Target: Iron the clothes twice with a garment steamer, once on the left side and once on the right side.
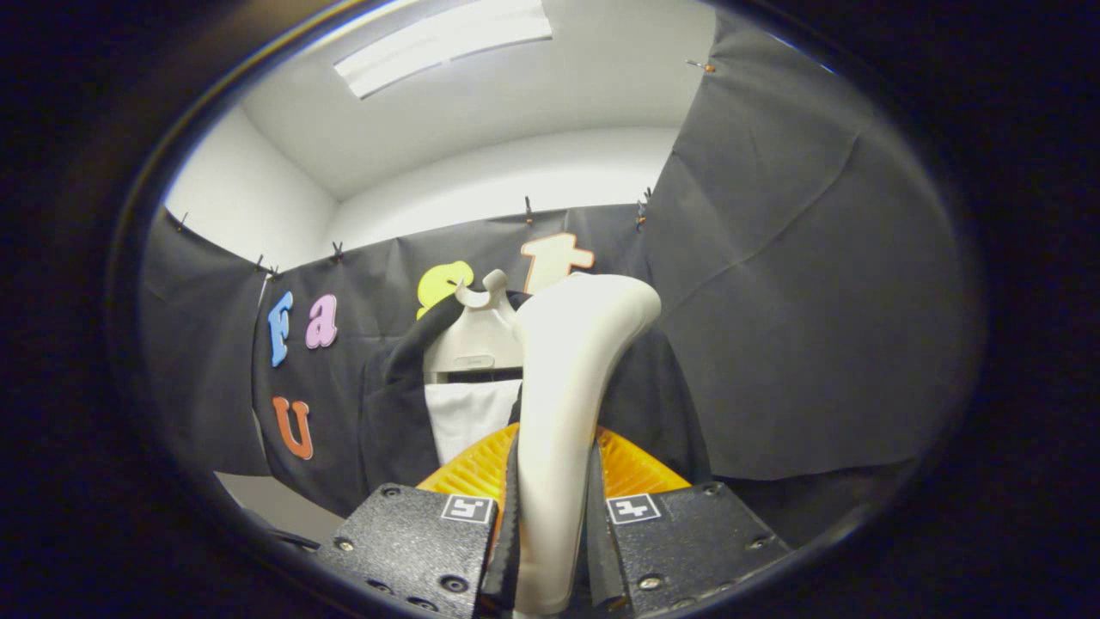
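The biggest thing ahead of you is the dark jacket [391, 404]. It hangs on a pale hanger [475, 340] in front of the black cloth wall, with a white shirt [468, 417] showing in the open middle. The jacket hangs up and down, so its long way runs from top to bottom.

Next is the garment steamer [563, 404]. You hold its cream handle in your gripper [550, 533]. The handle stands almost straight up between the two fingers, and its top bends over to the right. Both fingers [408, 537] press on the handle, one on each side, so the gripper is closed snug around it. Something orange with ribs [473, 468] sits just behind the handle; I think it is part of the steamer.

The jacket is beyond the steamer, straight ahead and a bit to the left. Its right side hides behind the handle. The steamer looks apart from the cloth. To iron one side, I think you must bring it forward to the jacket and run it along the long way.
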{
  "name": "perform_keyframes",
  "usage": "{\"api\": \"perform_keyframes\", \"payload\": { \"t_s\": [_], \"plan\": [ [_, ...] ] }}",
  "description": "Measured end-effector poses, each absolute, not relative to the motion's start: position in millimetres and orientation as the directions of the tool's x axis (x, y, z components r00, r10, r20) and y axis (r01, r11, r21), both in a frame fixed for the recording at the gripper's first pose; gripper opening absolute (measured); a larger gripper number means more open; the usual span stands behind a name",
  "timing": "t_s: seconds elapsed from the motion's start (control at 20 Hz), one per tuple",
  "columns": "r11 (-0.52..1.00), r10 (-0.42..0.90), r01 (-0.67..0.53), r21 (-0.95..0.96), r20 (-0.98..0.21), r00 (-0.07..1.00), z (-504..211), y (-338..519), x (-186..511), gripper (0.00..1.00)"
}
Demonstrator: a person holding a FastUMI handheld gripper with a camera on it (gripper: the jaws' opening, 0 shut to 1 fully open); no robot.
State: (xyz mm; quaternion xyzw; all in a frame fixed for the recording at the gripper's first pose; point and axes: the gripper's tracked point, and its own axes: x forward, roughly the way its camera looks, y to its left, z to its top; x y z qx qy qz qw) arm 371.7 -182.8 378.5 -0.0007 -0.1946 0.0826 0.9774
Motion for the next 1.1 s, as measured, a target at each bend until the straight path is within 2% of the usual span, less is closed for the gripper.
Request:
{"api": "perform_keyframes", "payload": {
  "t_s": [0.45, 1.1],
  "plan": [
    [0.984, 0.177, -0.178, -0.024, 0.282, 0.943, 352, -172, 406, 0.35],
    [0.991, 0.124, -0.131, 0.032, 0.154, 0.98, 278, -186, 376, 0.35]
  ]
}}
